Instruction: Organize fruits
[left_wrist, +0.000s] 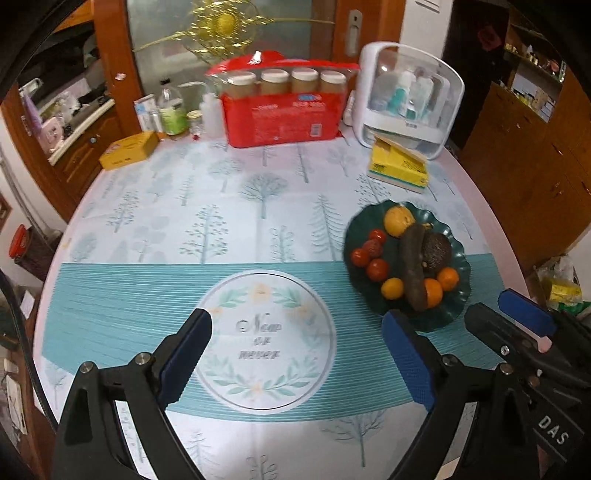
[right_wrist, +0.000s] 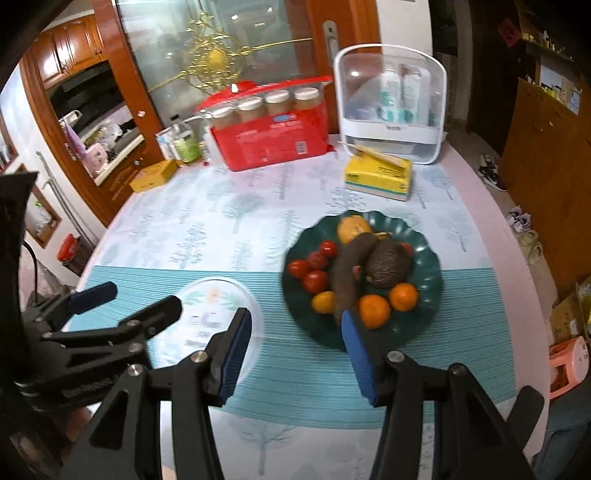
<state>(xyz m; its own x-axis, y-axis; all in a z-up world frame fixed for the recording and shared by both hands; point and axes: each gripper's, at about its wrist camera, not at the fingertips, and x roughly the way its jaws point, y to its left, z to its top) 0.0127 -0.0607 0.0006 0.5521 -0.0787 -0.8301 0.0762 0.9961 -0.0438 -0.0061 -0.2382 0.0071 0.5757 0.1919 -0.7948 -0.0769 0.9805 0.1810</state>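
A dark green scalloped plate (left_wrist: 456, 301) (right_wrist: 424, 317) on the tablecloth holds the fruit: several red tomatoes (left_wrist: 376, 268) (right_wrist: 314, 281), three small oranges (left_wrist: 433, 292) (right_wrist: 373, 311), a yellow-orange fruit (left_wrist: 398, 220), a dark avocado (left_wrist: 436, 249) (right_wrist: 386, 267) and a long brown piece (left_wrist: 413, 271) (right_wrist: 345, 280). My left gripper (left_wrist: 295, 354) (right_wrist: 133, 299) hangs wide open over the round print, left of the plate, with nothing between its fingers. My right gripper (right_wrist: 297, 354) (left_wrist: 491, 304) stands open and empty just in front of the plate's near rim.
Along the back of the table stand a red pack of jars (left_wrist: 284, 110), a white clear-lidded organizer (left_wrist: 410, 96), a yellow tissue box (left_wrist: 399, 166), a yellow carton (left_wrist: 127, 151) and some bottles (left_wrist: 171, 110). The table's rounded edge runs close on the right.
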